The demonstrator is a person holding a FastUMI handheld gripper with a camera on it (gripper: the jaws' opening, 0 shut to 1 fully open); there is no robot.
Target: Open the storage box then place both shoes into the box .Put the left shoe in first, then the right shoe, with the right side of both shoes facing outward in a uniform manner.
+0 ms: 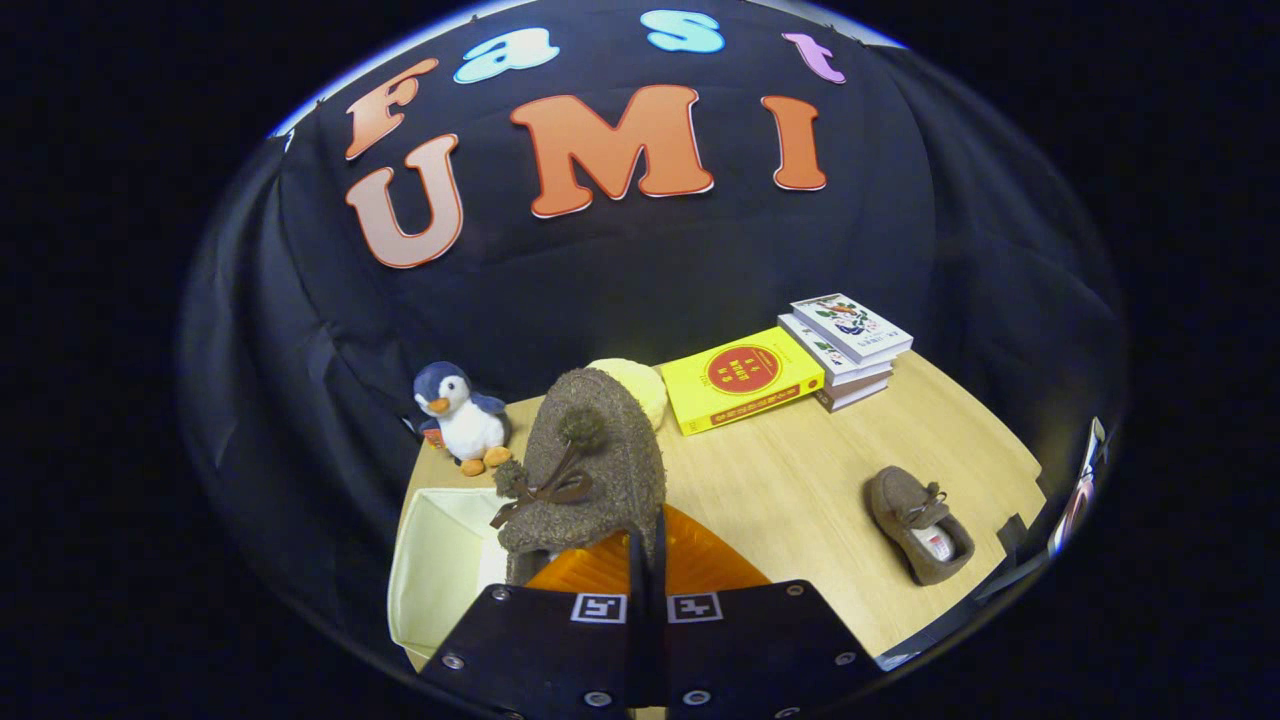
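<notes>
Gripper (648, 548): fingers pinched together on the rim of a brown fuzzy shoe (590, 470), held upright over the open cream box (440, 560) and its orange lid (700, 565). Second shoe (918, 522): on the table (780, 490), well apart. Beyond: penguin (460, 415), yellow book (742, 378), book stack (845, 345).

Hand-held gripper (648, 545) fingers pressed nearly together, pinching brown shoe (590, 470), lifted.

A staged demo booth: black cloth wall (640, 270) behind a wooden bench (780, 490) with books (845, 350) and a plush penguin (462, 415).
</notes>
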